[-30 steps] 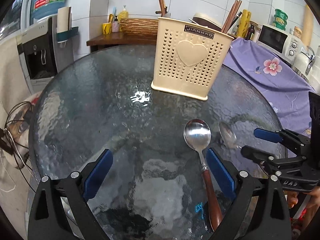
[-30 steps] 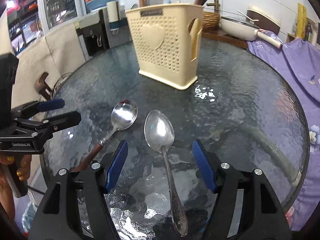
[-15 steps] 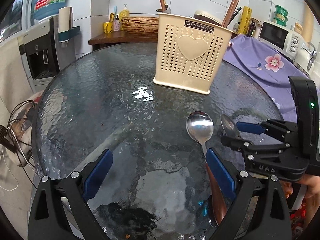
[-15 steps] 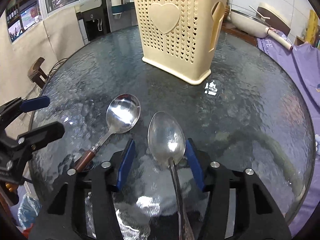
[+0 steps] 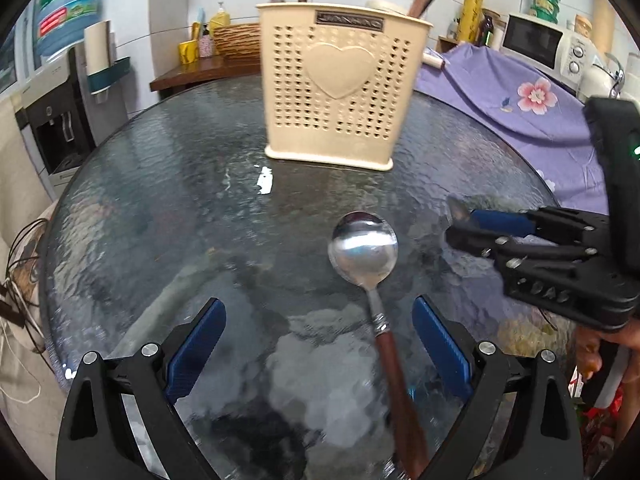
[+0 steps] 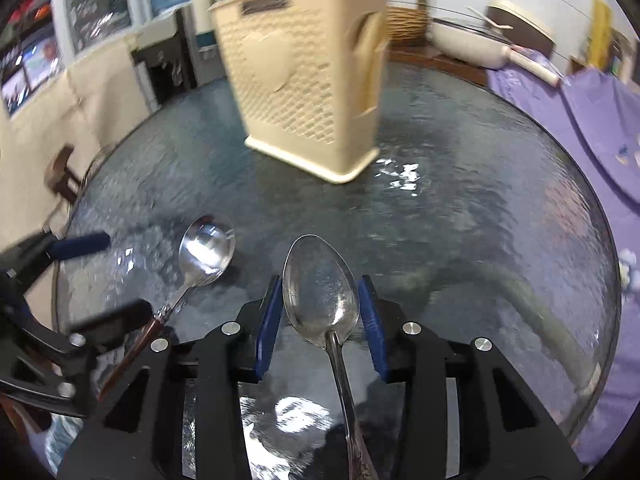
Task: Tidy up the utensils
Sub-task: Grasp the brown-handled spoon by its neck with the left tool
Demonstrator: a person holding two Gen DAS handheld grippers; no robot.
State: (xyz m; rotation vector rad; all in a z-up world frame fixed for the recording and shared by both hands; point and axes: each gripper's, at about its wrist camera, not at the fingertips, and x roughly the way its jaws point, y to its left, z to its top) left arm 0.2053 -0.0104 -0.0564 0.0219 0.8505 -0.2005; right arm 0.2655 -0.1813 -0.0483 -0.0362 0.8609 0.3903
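Observation:
A cream perforated utensil holder (image 5: 340,96) (image 6: 304,92) stands at the back of the round glass table (image 5: 160,200). A wooden-handled spoon (image 5: 363,250) (image 6: 206,246) lies on the glass. Its handle runs between the wide-open fingers of my left gripper (image 5: 318,344) (image 6: 128,272), closer to the right pad and touching neither. An all-metal spoon (image 6: 318,288) (image 5: 456,208) lies to its right. My right gripper (image 6: 320,320) (image 5: 460,225) straddles its bowl. The jaws are closing, and a thin gap shows on each side of the bowl.
A purple flowered cloth (image 5: 532,96) covers the counter on the right, with a microwave (image 5: 540,46) behind it. A water dispenser (image 5: 60,120) and loose cables (image 5: 20,248) are on the left. A person's hand (image 5: 592,356) holds the right gripper.
Both grippers have moved forward toward the holder. The right jaws have narrowed around the metal spoon's bowl. The wooden-handled spoon now lies further in between the left fingers.

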